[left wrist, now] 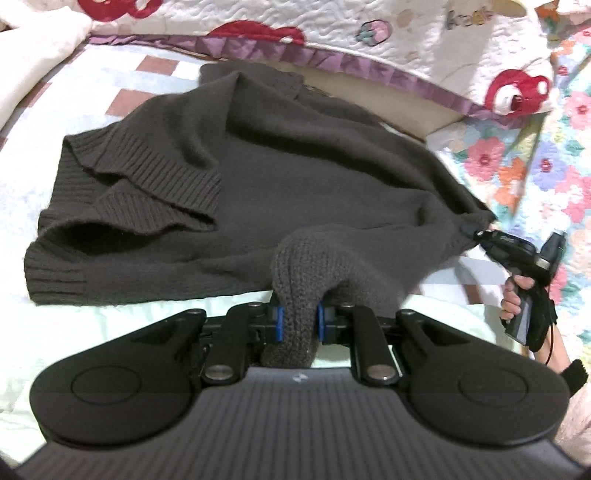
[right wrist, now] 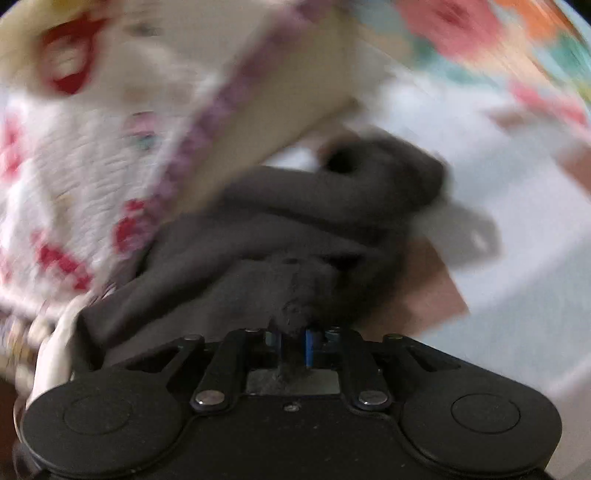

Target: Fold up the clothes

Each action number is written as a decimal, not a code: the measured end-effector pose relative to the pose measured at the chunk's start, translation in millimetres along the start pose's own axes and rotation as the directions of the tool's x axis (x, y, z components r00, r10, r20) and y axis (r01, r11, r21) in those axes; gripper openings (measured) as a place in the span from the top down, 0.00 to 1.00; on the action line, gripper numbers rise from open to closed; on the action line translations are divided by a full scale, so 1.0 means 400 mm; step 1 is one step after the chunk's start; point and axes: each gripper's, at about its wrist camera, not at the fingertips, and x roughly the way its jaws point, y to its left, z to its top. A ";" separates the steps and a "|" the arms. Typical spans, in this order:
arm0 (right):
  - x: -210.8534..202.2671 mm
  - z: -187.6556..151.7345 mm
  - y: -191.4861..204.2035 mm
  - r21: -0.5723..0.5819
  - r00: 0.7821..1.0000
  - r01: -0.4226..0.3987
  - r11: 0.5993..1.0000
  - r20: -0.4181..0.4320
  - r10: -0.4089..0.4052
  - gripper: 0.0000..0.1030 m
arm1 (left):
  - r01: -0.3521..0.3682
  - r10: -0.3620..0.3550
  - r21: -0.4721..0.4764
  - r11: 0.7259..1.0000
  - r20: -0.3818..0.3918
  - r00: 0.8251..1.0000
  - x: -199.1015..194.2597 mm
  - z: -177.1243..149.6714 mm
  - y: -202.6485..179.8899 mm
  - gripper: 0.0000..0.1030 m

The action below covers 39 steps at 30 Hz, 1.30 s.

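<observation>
A dark grey knitted sweater (left wrist: 258, 173) lies spread on the bed, its ribbed hem and a cuff bunched at the left. My left gripper (left wrist: 299, 323) is shut on a thick knitted roll of the sweater at its near edge. At the far right of the left wrist view, my right gripper (left wrist: 476, 233) pinches the sweater's right corner, with a hand (left wrist: 515, 295) on its handle. The right wrist view is motion-blurred: there the right gripper (right wrist: 295, 341) is shut on a fold of the grey sweater (right wrist: 295, 221).
The sweater rests on a pale checked bed sheet (left wrist: 92, 332). A white quilt (left wrist: 369, 33) with red prints and a purple border lies behind it. A floral quilt (left wrist: 524, 166) covers the right side. A sleeve (left wrist: 576, 424) shows at the lower right.
</observation>
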 end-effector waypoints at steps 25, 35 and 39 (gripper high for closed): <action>-0.253 -0.140 0.040 -0.342 0.927 0.372 0.863 0.086 -0.365 0.95 | -0.087 0.084 -0.091 0.992 -0.032 0.996 -0.202 -0.050 0.122 0.76; -0.207 -0.193 0.020 -0.381 0.898 0.417 0.825 0.029 -0.440 0.93 | -0.391 0.388 0.237 0.890 0.060 0.920 -0.047 0.056 0.151 0.53; -0.194 -0.211 0.018 -0.402 0.887 0.428 0.809 0.016 -0.462 0.93 | -0.400 0.401 0.263 0.878 0.053 0.915 0.020 0.081 0.186 0.44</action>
